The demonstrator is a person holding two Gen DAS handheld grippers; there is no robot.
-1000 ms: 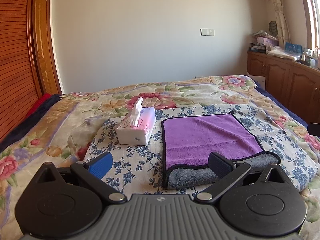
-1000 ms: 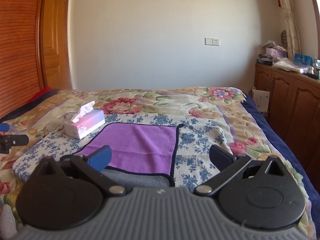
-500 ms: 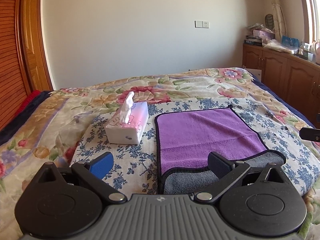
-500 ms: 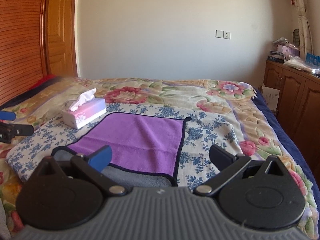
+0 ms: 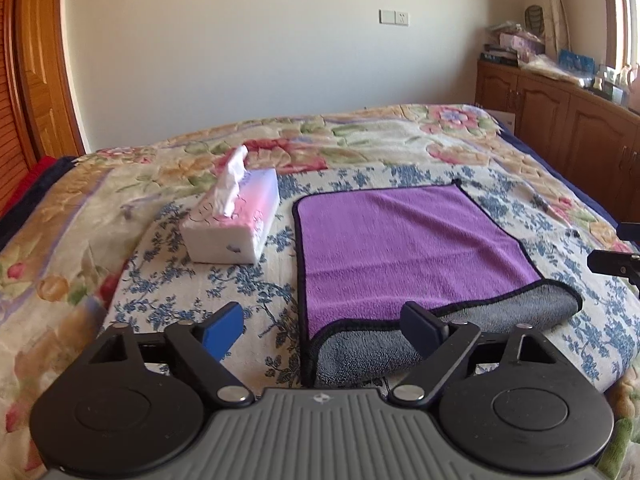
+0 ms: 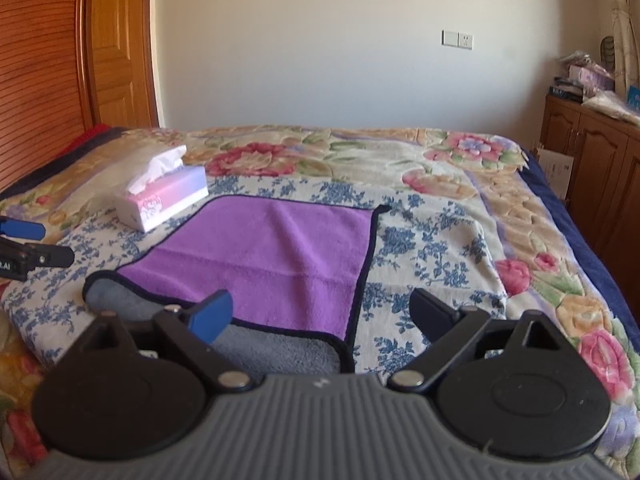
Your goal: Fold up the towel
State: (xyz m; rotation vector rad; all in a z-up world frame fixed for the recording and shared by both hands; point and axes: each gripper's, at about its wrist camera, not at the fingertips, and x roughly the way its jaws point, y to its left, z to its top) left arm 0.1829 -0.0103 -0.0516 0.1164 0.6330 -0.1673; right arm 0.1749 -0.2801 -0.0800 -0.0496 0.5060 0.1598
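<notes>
Left claw [image 5: 322,330] and right claw [image 6: 322,316], both spread wide, empty, level.

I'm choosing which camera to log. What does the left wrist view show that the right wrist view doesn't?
Only the left wrist view: the window and the right gripper's tip at its right edge. Only the right wrist view: the slatted wardrobe and the left gripper's tip at its left edge. Both: the towel, half folded with grey underside showing, the tissue box, and open jaws.
</notes>
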